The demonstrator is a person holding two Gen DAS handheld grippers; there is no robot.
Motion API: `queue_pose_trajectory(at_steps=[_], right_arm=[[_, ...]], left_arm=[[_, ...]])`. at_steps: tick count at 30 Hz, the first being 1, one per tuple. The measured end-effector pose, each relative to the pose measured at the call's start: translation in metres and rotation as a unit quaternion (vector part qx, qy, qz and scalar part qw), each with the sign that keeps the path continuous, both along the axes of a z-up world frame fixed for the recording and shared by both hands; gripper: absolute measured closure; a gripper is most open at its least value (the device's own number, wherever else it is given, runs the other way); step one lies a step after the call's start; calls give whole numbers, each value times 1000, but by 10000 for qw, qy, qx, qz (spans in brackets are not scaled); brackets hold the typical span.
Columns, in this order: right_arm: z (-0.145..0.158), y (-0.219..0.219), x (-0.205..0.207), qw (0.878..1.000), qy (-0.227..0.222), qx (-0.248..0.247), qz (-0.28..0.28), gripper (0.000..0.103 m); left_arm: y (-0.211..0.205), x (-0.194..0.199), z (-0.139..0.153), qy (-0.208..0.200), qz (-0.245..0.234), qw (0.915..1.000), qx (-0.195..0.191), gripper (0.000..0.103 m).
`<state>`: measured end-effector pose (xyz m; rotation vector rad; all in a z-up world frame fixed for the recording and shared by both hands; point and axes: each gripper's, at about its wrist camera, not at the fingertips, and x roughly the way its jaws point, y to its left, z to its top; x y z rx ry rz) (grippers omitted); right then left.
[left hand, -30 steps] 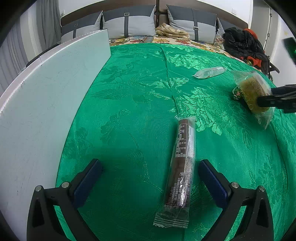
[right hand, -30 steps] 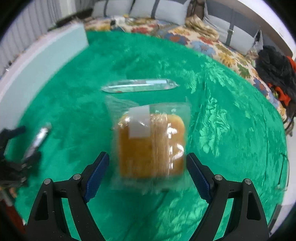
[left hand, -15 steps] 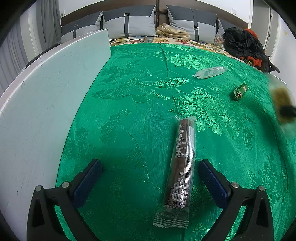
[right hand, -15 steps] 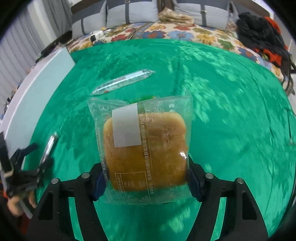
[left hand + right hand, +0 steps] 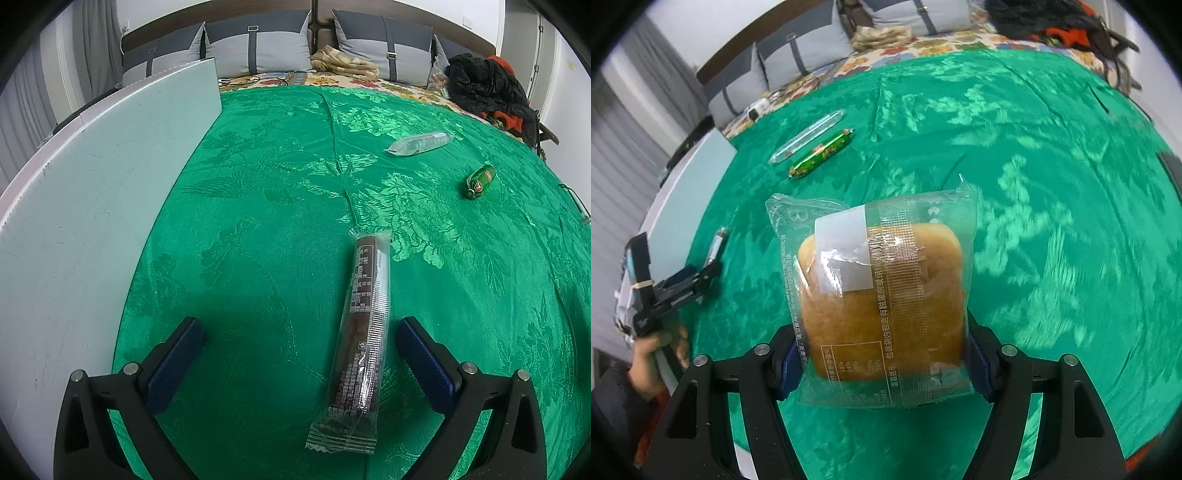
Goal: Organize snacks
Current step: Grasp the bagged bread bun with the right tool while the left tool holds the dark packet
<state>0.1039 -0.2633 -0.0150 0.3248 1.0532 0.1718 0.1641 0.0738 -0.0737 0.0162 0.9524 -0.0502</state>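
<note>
Four snacks were in view, and none appeared sorted into a final place; by this evidence the task stood at an early stage.

Nearest, the right gripper (image 5: pixel 882 363) was clamped on the wrapped cake (image 5: pixel 882 299). Both blue pads pressed the sides of the clear wrapper, and the cake was held clear of the green cloth (image 5: pixel 1052 166). One snack was therefore in transit, with no visible destination.

The left gripper (image 5: pixel 299 363) stood with its jaws spread wide and held nothing. The long chocolate bar (image 5: pixel 362 325) lay flat on the cloth between the fingers, nearer the right-hand one, touching neither pad. It was judged the likely next item for this hand.

Farther out, the small green sausage (image 5: pixel 479 181) lay by itself on the cloth. Beyond it lay the clear tube packet (image 5: pixel 419 143). In the right wrist view these two lay just beside each other, roughly parallel.

A pale board (image 5: pixel 92 221) ran along the left edge of the cloth. Whether it served as the collection area could not be determined.

Remaining: place the cake, then collect three snacks.
</note>
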Motion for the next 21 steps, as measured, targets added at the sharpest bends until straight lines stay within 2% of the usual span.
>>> queue_pose_trajectory(at_steps=[8, 20, 21], right_arm=[[-8, 14, -22, 9995, -52, 306, -58, 29], [-9, 9, -36, 9991, -146, 359, -148, 29], [-9, 8, -36, 9990, -151, 379, -173, 29]], left_arm=[[0, 0, 0, 10, -12, 10000, 1, 0], [1, -4, 0, 110, -128, 9999, 8, 0], [0, -6, 1, 123, -150, 9998, 4, 4]])
